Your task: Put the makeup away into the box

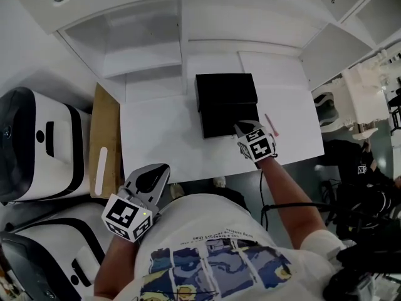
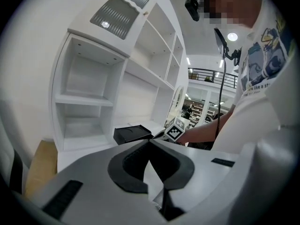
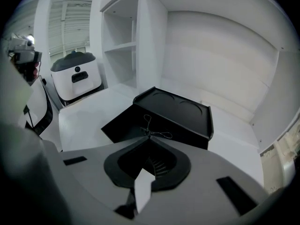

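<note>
Right of the black box [image 1: 225, 102]: pink makeup stick [image 1: 271, 125], long axis running away from the person, just beside right gripper [image 1: 241, 129], jaws together; left gripper [image 1: 161, 170], likewise closed, well apart.

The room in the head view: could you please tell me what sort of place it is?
Probably a robotics lab or showroom mock-up: white shelving behind a white table with a black box, white-and-black robot-like units beside it, and a railed mezzanine beyond.

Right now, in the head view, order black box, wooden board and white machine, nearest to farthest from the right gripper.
1. black box, at the right gripper's tips.
2. wooden board, beside the table's left edge.
3. white machine, far left.
</note>
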The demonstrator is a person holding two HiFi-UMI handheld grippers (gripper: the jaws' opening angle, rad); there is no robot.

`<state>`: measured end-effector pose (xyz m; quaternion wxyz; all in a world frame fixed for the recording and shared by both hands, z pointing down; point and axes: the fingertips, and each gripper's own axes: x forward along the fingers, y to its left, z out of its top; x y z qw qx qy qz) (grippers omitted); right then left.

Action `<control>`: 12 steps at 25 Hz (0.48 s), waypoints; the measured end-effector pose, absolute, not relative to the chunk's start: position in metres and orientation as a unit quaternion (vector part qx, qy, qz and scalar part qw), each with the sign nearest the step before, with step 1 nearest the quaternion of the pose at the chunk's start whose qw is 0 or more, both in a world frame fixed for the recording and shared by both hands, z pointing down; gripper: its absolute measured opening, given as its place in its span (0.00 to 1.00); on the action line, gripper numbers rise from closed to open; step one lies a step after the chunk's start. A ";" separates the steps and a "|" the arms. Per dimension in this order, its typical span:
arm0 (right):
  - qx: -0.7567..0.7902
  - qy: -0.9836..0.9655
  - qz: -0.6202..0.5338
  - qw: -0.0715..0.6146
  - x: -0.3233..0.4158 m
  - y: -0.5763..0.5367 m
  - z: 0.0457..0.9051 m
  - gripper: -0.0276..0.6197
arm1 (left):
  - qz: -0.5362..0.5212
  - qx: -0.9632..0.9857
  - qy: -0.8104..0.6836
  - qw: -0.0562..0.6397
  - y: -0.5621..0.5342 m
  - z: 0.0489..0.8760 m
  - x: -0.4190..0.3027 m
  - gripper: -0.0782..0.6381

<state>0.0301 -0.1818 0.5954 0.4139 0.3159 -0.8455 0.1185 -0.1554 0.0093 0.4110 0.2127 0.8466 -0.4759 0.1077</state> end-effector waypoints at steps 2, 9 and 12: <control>0.316 -0.844 0.125 0.415 0.019 -0.183 0.603 0.09 | 0.108 0.844 -0.479 0.215 0.014 0.413 -0.163 0.13; 0.322 -0.833 0.136 0.429 -0.010 -0.182 0.624 0.09 | 0.112 0.840 -0.483 0.219 0.026 0.419 -0.184 0.13; 0.327 -0.829 0.140 0.432 -0.019 -0.181 0.630 0.09 | 0.112 0.838 -0.486 0.222 0.033 0.422 -0.193 0.13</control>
